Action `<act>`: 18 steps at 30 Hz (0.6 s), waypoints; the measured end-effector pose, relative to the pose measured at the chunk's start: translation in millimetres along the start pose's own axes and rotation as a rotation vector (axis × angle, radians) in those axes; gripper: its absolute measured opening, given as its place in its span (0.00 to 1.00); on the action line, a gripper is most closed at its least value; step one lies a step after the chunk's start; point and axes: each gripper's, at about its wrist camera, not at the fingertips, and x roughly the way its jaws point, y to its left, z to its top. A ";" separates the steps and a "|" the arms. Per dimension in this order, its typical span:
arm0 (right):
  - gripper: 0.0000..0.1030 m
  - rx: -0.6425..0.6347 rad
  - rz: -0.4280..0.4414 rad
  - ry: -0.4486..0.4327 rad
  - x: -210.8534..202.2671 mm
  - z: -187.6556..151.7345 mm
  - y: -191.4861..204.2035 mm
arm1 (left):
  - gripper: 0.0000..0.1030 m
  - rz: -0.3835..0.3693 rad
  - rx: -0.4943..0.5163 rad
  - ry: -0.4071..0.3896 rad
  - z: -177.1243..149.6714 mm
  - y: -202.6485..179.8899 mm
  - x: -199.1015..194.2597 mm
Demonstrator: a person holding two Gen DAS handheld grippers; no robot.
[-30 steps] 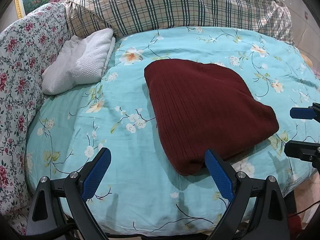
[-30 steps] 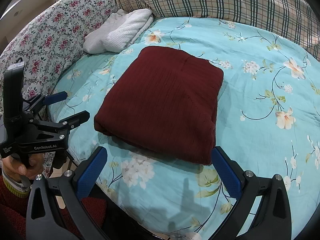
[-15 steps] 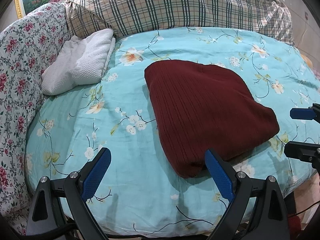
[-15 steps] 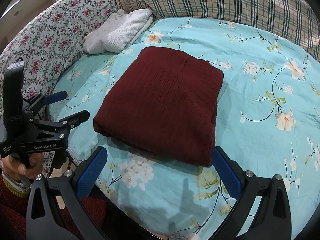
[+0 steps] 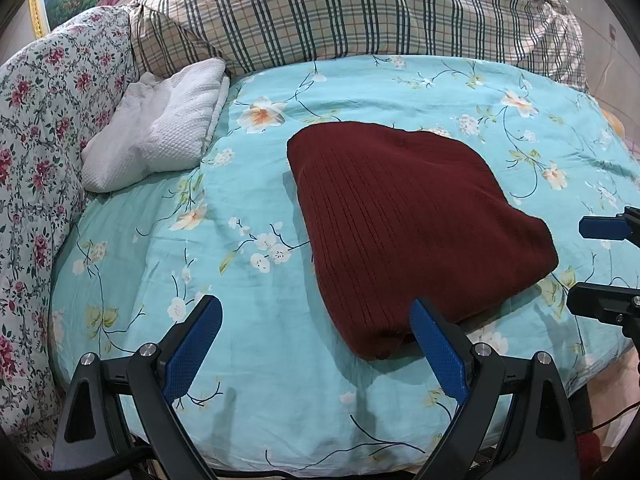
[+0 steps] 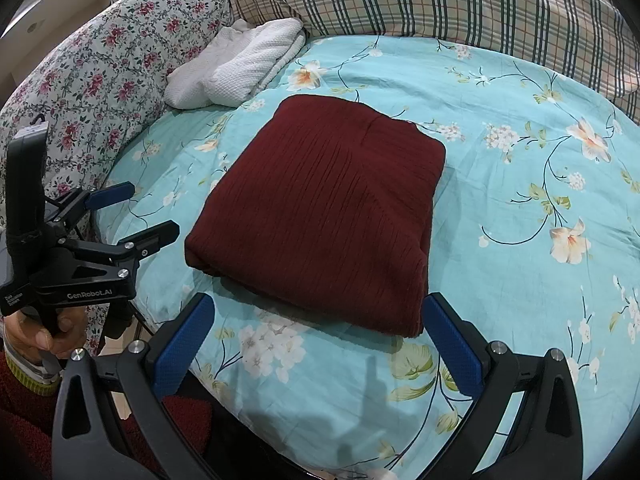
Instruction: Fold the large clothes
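Observation:
A dark red ribbed knit garment [image 5: 408, 224] lies folded into a thick rectangle on the turquoise floral bedspread [image 5: 200, 272]; it also shows in the right wrist view [image 6: 324, 208]. My left gripper [image 5: 316, 344] is open and empty, held above the bed's near edge, just left of the garment's near corner. My right gripper [image 6: 320, 340] is open and empty, held just in front of the garment's near edge. Each gripper shows in the other's view: the right gripper [image 5: 600, 268] at the right edge, the left gripper [image 6: 132, 216] at the left.
A folded white textured towel [image 5: 160, 128] lies at the back left of the bed. A plaid quilt [image 5: 340, 12] is piled along the back. A rose-patterned cover [image 5: 36, 128] runs along the left side. The bed's front edge is just below the grippers.
Both grippers have stayed open and almost still. The view has shifted only slightly. The garment has not moved.

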 end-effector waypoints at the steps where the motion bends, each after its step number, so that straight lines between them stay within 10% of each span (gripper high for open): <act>1: 1.00 0.001 0.000 0.000 0.2 0.9 -0.6 | 0.92 0.000 0.000 0.000 -0.4 0.3 -0.1; 18: 1.00 0.002 0.006 -0.001 0.9 3.3 -5.8 | 0.92 -0.002 -0.002 -0.007 0.6 -3.5 0.7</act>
